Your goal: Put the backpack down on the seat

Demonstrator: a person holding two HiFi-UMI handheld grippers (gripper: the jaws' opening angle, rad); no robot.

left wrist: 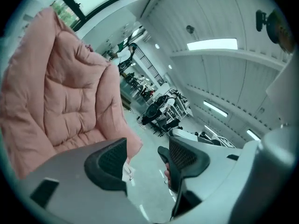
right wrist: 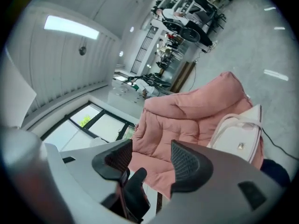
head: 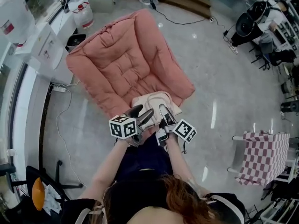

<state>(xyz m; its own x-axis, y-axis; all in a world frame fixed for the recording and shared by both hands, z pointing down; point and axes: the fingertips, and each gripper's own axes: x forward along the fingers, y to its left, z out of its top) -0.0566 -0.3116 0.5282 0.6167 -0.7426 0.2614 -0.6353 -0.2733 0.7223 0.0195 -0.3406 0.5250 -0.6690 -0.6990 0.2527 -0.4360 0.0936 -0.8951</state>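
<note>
A cream backpack [head: 155, 101] lies on the front edge of the pink cushioned chair [head: 124, 62], its loop handles on top. Both grippers hover just short of it, over the person's lap. My left gripper [head: 144, 111] is open and holds nothing. My right gripper [head: 164, 110] is also open and empty, close beside the left. In the left gripper view the jaws [left wrist: 142, 160] gape, with the pink chair [left wrist: 56, 101] to the left. The right gripper view shows open jaws [right wrist: 152, 160], and the backpack [right wrist: 238, 134] rests against the chair [right wrist: 187, 118] at the right.
Large water bottles [head: 82, 12] and a white cabinet [head: 46, 48] stand at the back left. A cable [head: 60, 125] runs over the glossy floor. A rack with a checkered cloth [head: 264, 155] stands at the right, and office chairs [head: 252, 22] at the far right.
</note>
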